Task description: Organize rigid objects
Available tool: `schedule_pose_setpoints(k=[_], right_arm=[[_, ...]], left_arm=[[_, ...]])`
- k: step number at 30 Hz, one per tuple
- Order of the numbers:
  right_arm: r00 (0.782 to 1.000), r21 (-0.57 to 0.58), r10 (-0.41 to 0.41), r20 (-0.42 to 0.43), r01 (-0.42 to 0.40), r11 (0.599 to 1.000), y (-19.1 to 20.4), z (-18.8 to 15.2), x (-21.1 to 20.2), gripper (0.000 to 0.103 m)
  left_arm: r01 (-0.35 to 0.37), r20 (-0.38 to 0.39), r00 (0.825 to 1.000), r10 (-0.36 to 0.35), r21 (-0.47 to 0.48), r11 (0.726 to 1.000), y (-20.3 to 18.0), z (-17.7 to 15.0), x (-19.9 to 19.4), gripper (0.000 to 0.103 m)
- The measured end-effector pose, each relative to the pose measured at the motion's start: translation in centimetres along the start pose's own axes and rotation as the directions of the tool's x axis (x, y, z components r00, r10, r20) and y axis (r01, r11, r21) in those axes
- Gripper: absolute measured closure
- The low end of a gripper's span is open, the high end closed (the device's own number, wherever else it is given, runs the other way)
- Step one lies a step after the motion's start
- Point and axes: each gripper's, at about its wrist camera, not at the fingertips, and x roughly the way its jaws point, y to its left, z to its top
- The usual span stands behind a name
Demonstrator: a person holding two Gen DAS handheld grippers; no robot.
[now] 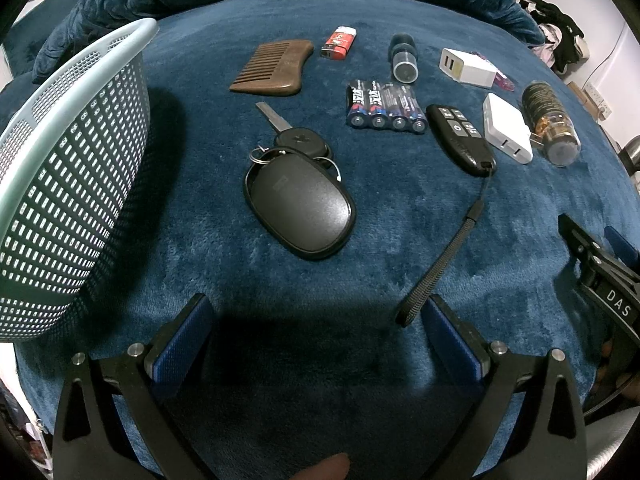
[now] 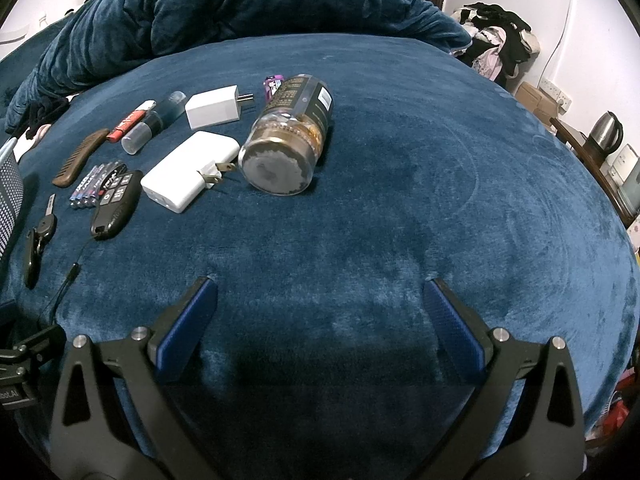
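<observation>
Small objects lie on a blue blanket. In the left wrist view: a black oval case with a car key (image 1: 300, 208), a wooden comb (image 1: 272, 68), a red lighter (image 1: 339, 43), a battery pack (image 1: 384, 106), a black remote with strap (image 1: 460, 138), two white chargers (image 1: 506, 128), a small bottle (image 1: 403, 58), a jar lying on its side (image 1: 550, 122). My left gripper (image 1: 316, 320) is open and empty, just short of the case. My right gripper (image 2: 320, 312) is open and empty over bare blanket; the jar (image 2: 286, 138) and a charger (image 2: 188, 172) lie ahead left.
A pale perforated plastic basket (image 1: 68, 168) stands at the left of the objects. A rumpled blue quilt (image 2: 224, 4) lies along the far side. A kettle (image 2: 606, 132), clothes and boxes stand off the right edge.
</observation>
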Motion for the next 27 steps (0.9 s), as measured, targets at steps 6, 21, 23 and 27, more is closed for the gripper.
schedule_pose_setpoints(k=[6, 21, 23, 27], right_arm=[[1.000, 0.000, 0.000, 0.000, 0.000, 1.000, 0.0, 0.0, 0.0, 0.000], [1.000, 0.012, -0.018, -0.020, 0.018, 1.000, 0.0, 0.2, 0.3, 0.000], [0.999, 0.022, -0.018, -0.036, 0.018, 1.000, 0.1, 0.3, 0.4, 0.000], [0.998, 0.050, -0.011, -0.067, 0.014, 0.999, -0.1, 0.7, 0.6, 0.000]], left_arm=[[0.000, -0.001, 1.000, 0.000, 0.000, 1.000, 0.0, 0.0, 0.0, 0.000], [0.000, -0.025, 1.000, 0.000, -0.005, 1.000, 0.6, 0.7, 0.7, 0.000], [0.001, -0.032, 0.999, -0.001, -0.005, 1.000, 0.5, 1.1, 0.8, 0.000], [0.004, -0.050, 0.999, -0.005, -0.011, 1.000, 0.8, 1.4, 0.8, 0.000]])
